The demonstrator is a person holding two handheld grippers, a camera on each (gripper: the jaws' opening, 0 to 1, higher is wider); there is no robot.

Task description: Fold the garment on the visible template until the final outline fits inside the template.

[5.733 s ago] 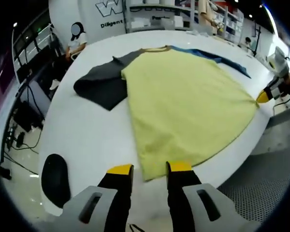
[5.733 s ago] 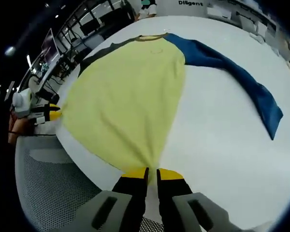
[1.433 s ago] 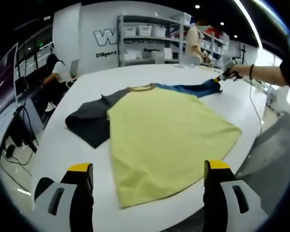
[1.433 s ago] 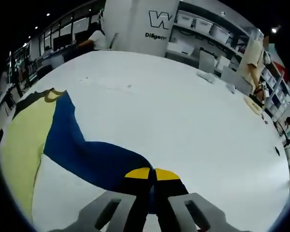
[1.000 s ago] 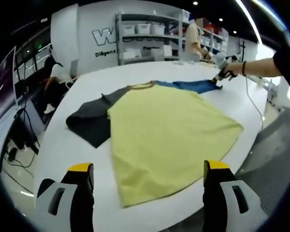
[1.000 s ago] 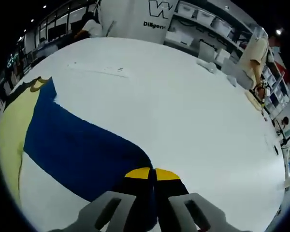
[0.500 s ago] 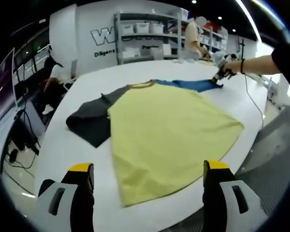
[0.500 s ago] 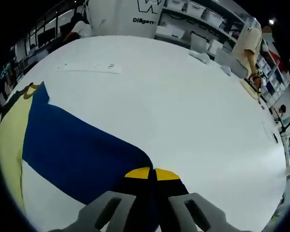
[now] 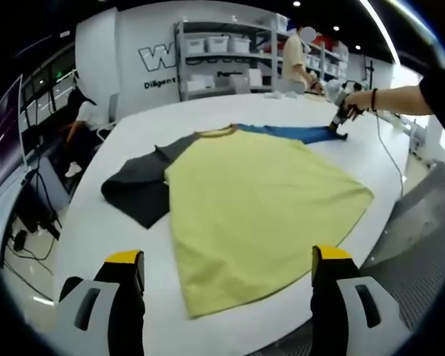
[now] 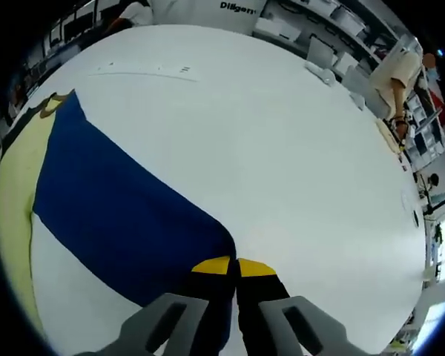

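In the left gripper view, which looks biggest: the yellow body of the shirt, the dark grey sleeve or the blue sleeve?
1. Yellow body, by far the largest.
2. Dark grey sleeve.
3. Blue sleeve, the smallest, though it lies farther from the camera, so that shrinks it.

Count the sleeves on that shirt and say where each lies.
2: the dark grey sleeve lies spread on the table; the blue sleeve is stretched out, its end pinched by the right gripper.
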